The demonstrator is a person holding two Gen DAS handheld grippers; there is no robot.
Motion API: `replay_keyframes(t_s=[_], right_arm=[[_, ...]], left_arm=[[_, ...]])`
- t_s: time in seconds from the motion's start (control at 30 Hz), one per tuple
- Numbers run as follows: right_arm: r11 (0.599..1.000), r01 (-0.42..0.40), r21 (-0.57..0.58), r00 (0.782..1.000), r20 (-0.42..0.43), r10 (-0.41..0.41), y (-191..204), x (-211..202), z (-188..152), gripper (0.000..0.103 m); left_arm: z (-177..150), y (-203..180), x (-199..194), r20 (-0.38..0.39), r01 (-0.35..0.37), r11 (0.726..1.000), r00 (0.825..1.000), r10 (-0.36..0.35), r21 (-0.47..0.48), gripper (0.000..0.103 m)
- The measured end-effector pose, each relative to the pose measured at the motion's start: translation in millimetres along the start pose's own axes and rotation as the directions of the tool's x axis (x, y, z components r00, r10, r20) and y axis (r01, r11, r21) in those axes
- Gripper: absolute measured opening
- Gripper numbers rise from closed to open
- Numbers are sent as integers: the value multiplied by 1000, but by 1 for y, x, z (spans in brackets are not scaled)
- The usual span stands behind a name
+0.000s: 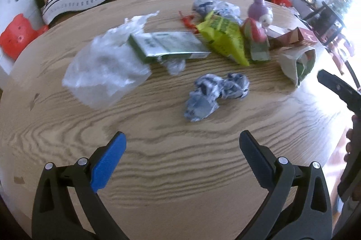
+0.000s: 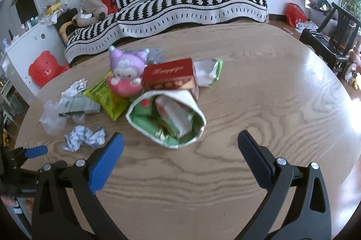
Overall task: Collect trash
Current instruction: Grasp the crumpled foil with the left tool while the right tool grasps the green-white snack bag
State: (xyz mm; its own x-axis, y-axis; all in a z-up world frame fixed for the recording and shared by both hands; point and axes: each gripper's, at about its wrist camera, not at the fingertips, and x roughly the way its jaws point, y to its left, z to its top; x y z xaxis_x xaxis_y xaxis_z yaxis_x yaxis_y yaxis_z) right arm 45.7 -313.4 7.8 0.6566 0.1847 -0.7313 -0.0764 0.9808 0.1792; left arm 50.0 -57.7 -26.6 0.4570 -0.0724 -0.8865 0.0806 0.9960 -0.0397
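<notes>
Trash lies scattered over the far half of a round wooden table [image 1: 171,172], and both grippers hang above its near edge with nothing in them. The left gripper [image 1: 182,145] has its jaws spread wide apart, pointing at a crumpled blue-and-white paper wad [image 1: 214,95] that sits alone near the middle of the table. Beyond the wad, a clear plastic bag [image 1: 106,66] sprawls toward the left edge, and a flat green-and-white box [image 1: 167,46] lies partly on top of it. A yellow-green wrapper [image 1: 225,39] leans just beside that box, with another crumpled wad [image 1: 214,5] behind it near the far edge.

The right gripper [image 2: 180,145] is likewise wide open and empty. In front of it a white bag with a green lining [image 2: 167,118] lies on its side, mouth toward the near edge, stuffed with wrappers and paper. Behind the bag, touching it, stands a red box [image 2: 169,75], and a purple plush toy [image 2: 127,75] sits just to the left of the box. A torn white-and-green wrapper [image 2: 208,73] lies to the right of the box. Past the table stands a sofa [image 2: 180,5] under a black-and-white striped cover.
</notes>
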Motion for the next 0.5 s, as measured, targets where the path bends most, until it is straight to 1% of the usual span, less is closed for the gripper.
replay_keyframes(t_s=[0.1,0.23,0.33,0.4,0.47,0.5], right_arm=[[1000,1,-2,1000,-25,-1,-1,12,7,98],[1000,-22,-8,999,-40,22,-1,25,14,98],[999,-35,-10,999,-19,35,-5,26,17,97],[998,-52,-25,999,1,52,-9,24,20,98],[998,-37,-55,999,-3,37,-11,27,23,98],[997,-31,-66,1000,-8,30,-12,28,24,96]], left_arm=[[7,-7,8,-4,-2,999,1000,2,32,98],[16,-13,15,-8,11,999,1000,-10,51,98],[21,-18,13,16,31,997,999,-33,76,98],[23,-19,13,22,34,995,999,-36,90,98],[25,-19,15,26,23,994,999,-26,102,97],[25,-20,15,28,23,994,999,-26,103,97]])
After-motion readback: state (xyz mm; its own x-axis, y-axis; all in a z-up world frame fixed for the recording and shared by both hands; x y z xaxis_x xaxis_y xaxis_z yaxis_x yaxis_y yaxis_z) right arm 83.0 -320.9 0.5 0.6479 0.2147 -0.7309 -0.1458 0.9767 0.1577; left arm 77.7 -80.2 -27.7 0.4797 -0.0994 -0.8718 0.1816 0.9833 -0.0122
